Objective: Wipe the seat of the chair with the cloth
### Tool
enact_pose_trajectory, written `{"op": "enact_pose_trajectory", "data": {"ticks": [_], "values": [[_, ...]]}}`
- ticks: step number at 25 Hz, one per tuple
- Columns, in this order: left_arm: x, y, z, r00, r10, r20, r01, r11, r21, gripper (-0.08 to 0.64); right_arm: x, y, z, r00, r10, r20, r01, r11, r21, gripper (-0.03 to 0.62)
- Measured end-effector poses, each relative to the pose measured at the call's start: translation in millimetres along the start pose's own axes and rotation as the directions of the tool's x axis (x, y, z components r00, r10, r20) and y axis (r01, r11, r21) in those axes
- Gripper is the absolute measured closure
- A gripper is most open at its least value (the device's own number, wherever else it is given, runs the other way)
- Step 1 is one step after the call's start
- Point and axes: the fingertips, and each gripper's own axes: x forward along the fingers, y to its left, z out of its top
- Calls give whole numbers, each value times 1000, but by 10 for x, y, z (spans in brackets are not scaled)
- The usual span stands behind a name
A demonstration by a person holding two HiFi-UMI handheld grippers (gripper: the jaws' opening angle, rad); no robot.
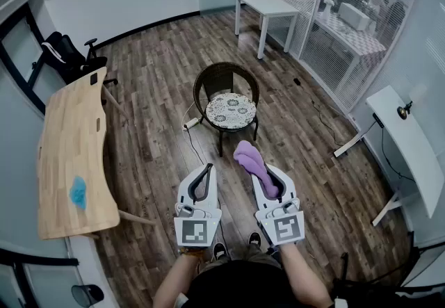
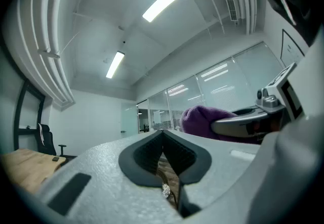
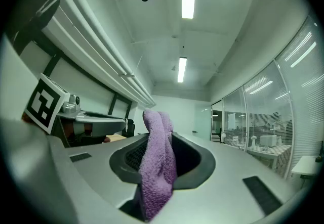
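Head view. Shows black-and-white square patterns, not letters, on the cubes of the left gripper [image 1: 208, 168] and the right gripper [image 1: 268, 176]. Holds both out side by side and about level, forearms coming in from the bottom edge, above the wood-plank floor [image 1: 160, 84]. Presses the left fingers [image 1: 213, 185] together on nothing. Clamps the purple cloth [image 1: 249, 158] in the right fingers [image 1: 283, 183], a soft lump of it bulging forward past the tips. Places the chair [image 1: 224, 80] well ahead of both grippers: dark wicker frame, round seat [image 1: 231, 110] with a pale lace-like pattern, apart from the cloth. Has a wooden desk [image 1: 69, 147] at the left with a blue thing [image 1: 78, 192] on it.

Left gripper view. Looks along dark ribbed fingers closed tip to tip, with nothing between them. Catches the cloth at the right as a purple mound over the other gripper.

Right gripper view. Shows the cloth folded double, pinched between both ribbed pads, standing up above the fingers and hanging down in front of them. Reads as fuzzy lilac terry. Takes in the left gripper's marker cube at the left edge.
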Motion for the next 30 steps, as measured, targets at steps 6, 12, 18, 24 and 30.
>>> {"op": "enact_pose_trajectory", "data": {"ticks": [6,12,18,24,30], "values": [[-63,130,-74,1000,-22,-3,22,1000,-14,543,115,191,-55,1000,-21,-13,22,999,24,497],[-62,235,-164,999,-34,8,34,999,-31,543,191,195,-38,999,-51,8,49,988,147,483],[204,183,-339,998,-53,-37,52,998,-32,543,357,-13,-135,999,-38,-9,38,990,136,485],[737,116,-459,999,-30,-27,30,999,-13,543,656,-381,-405,999,31,-17,-29,994,110,486],[1231,5,-606,998,-25,-58,25,1000,1,543,984,-901,-590,999,27,-27,-23,986,164,488]]}}
